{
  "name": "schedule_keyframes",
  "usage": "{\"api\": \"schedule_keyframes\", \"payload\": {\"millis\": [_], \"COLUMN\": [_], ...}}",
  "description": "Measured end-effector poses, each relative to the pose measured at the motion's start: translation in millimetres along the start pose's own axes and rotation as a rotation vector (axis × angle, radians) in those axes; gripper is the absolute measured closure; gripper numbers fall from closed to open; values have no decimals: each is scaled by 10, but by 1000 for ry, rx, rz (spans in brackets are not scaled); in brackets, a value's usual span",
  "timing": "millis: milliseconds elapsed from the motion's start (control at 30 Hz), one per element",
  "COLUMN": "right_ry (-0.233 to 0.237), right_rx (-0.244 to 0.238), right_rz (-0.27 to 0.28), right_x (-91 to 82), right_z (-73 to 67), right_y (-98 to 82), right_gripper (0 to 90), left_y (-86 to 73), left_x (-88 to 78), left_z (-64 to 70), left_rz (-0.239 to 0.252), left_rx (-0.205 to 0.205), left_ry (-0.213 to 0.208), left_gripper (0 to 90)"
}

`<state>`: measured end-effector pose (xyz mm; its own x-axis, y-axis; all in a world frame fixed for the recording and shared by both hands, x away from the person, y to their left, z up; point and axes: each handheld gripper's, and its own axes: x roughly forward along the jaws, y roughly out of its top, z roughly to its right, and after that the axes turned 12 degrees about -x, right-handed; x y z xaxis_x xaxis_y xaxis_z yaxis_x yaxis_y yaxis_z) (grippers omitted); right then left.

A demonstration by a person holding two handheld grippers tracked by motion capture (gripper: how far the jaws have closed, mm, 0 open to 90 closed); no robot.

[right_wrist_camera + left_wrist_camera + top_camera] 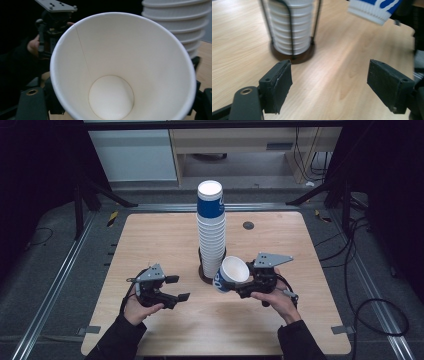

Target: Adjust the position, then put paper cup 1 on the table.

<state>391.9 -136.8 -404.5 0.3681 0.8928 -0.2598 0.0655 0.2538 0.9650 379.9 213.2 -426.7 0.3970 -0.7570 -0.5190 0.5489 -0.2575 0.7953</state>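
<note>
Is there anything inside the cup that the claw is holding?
Empty. The right gripper view looks straight into the cup, showing only its bare white bottom.

The high view looks forward and down from above the person's side, taking in the whole wooden table with the floor and furniture beyond. The left gripper view sits low, close over the tabletop, facing the foot of the tall cup stack in its wire holder, with the blue-and-white cup at its top edge. The right gripper view looks straight into that cup's mouth at very close range, the stack just behind. All three views share the stack and the single cup.
</note>
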Motion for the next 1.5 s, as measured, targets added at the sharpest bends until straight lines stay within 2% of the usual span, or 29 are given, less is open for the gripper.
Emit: {"api": "schedule_keyframes", "payload": {"millis": [100,167,433,600,733,800,900,1100,1300,1500], "right_ry": [-106,-168,-336,-443,-508,-534,-557,-615,-651,-672], "right_rx": [-28,-23,1,28,49,48,55,59,100,140], "right_rz": [-51,-76,-164,-190,-214,-237,-233,-283,-334,-372], "right_x": [-71,-126,-266,-388,-457,-470,-491,-456,-448,-461], "right_z": [44,86,252,404,519,578,661,847,1037,1167], "right_y": [5,8,-24,-55,-112,-123,-138,-205,-339,-484], "right_gripper": [203,203,202,202,202,202,202,202,202,201], "left_y": [-2,-5,-10,-39,-43,-43,-43,-46,-38,-39], "left_x": [-29,-45,-85,-90,-108,-134,-162,-187,-225,-231], "left_z": [-60,-84,-187,-279,-327,-356,-378,-407,-421,-432], "left_rz": [8,17,27,19,17,21,32,34,47,49], "left_rx": [-23,-32,-61,-86,-94,-101,-108,-110,-117,-122], "left_ry": [22,31,74,106,130,149,155,175,179,177], "left_gripper": [195,192,184,182,181,181,181,181,181,182]}}
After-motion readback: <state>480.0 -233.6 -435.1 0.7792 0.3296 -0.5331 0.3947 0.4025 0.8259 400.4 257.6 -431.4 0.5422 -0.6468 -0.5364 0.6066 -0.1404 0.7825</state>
